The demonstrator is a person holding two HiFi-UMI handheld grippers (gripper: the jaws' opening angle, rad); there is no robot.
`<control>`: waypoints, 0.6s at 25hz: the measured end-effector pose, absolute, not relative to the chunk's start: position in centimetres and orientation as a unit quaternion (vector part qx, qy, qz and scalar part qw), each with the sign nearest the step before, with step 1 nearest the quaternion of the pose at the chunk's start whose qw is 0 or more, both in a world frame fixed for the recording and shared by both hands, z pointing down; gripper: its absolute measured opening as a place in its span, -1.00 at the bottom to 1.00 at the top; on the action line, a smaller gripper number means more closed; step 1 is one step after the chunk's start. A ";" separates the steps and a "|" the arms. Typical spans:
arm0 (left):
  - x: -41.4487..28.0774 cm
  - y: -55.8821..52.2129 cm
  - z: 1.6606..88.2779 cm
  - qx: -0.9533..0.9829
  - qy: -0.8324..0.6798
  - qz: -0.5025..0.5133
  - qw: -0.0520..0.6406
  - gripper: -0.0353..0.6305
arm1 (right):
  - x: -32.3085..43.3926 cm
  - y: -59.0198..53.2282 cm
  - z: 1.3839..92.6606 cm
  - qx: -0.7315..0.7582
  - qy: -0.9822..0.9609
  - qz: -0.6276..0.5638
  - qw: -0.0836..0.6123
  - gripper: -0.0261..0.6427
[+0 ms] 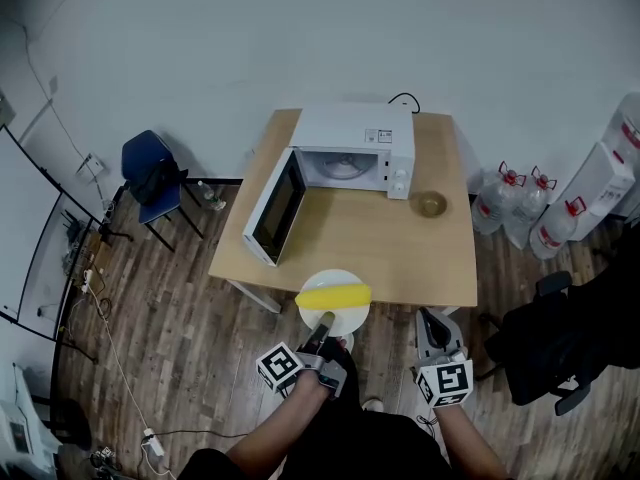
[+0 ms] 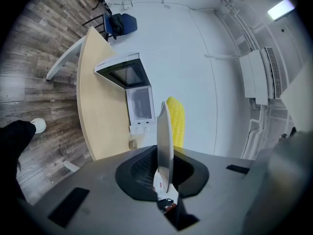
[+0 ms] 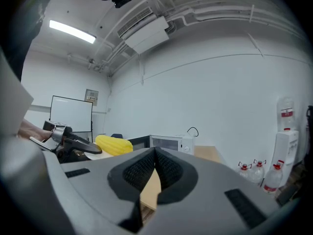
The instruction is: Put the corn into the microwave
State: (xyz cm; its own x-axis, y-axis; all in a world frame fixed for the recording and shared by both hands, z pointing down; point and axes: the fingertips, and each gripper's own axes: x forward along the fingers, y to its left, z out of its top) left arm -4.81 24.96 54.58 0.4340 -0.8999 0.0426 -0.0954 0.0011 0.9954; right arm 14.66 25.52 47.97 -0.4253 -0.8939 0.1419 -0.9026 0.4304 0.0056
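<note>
A yellow corn cob (image 1: 333, 295) lies on a white plate (image 1: 322, 314) held over the near edge of the wooden table (image 1: 400, 248). My left gripper (image 1: 326, 320) is shut on the plate's near rim. In the left gripper view the plate (image 2: 164, 146) stands edge-on between the jaws with the corn (image 2: 176, 120) behind it. The white microwave (image 1: 352, 151) sits at the table's back, its door (image 1: 276, 208) swung open to the left. My right gripper (image 1: 432, 329) is shut and empty, to the right of the plate. In the right gripper view the corn (image 3: 113, 145) shows at left.
A small glass bowl (image 1: 430, 205) sits right of the microwave. A blue chair (image 1: 152, 176) stands left of the table. Water bottles (image 1: 520, 208) and a black office chair (image 1: 560, 338) stand at the right. Cables run across the wooden floor (image 1: 130, 368).
</note>
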 end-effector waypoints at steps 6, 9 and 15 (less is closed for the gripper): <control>-4.9 19.4 54.6 0.622 -0.400 -0.339 0.581 -0.81 | 13.7 20.1 47.9 0.526 -0.846 0.034 0.074 -0.75; -5.2 16.4 54.4 0.630 -0.387 -0.340 0.582 -0.81 | 12.9 17.4 48.2 0.527 -0.846 0.047 0.072 -0.75; -5.5 10.8 54.8 0.635 -0.371 -0.328 0.593 -0.81 | 11.3 11.4 48.0 0.532 -0.842 0.067 0.059 -0.75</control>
State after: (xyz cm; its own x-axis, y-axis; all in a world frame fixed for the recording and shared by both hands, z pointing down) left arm -5.47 10.79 54.79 0.5091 -0.8603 0.0242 -0.0829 -0.0210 0.9963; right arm 11.34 11.42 47.95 -0.4271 -0.8880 0.1705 -0.9038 0.4250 -0.0504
